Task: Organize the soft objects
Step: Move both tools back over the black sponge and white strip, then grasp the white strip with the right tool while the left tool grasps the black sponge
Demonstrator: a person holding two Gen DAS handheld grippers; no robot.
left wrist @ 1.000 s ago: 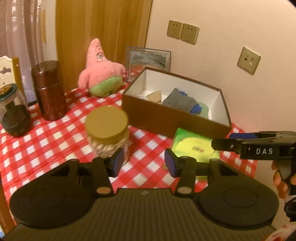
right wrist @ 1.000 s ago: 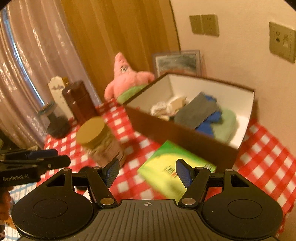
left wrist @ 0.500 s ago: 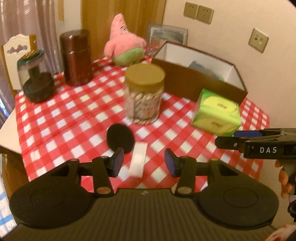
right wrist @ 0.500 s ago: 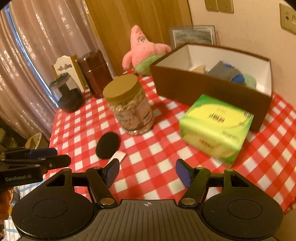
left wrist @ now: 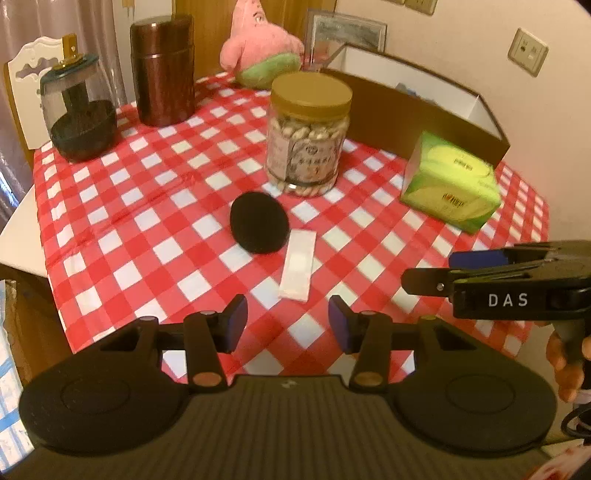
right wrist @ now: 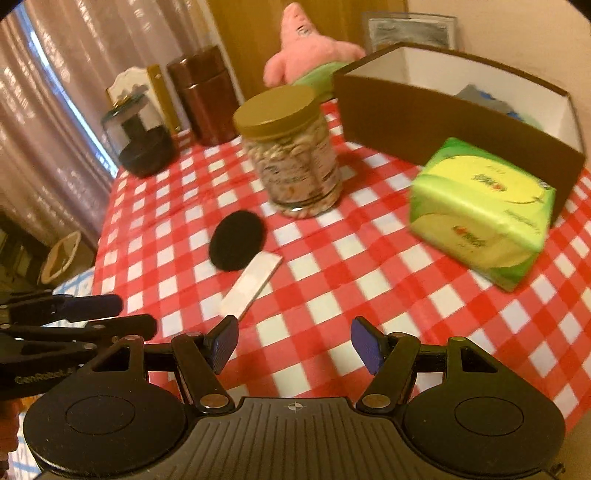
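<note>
A black round pad lies mid-table on the red checked cloth, with a white flat strip beside it. A green tissue pack sits in front of a brown box holding grey and blue cloths. A pink star plush sits at the back. My left gripper hangs open above the near table edge, the strip just ahead of it. My right gripper is open too, empty, to the right of the left one.
A gold-lidded jar of snacks stands behind the black pad. A brown canister and a dark glass jar stand at the back left. A framed picture leans on the wall. The table edge drops off at left.
Both grippers have pulled back from the box and sunk toward the near table edge. The black pad and white strip have come into view. Jaws unchanged.
</note>
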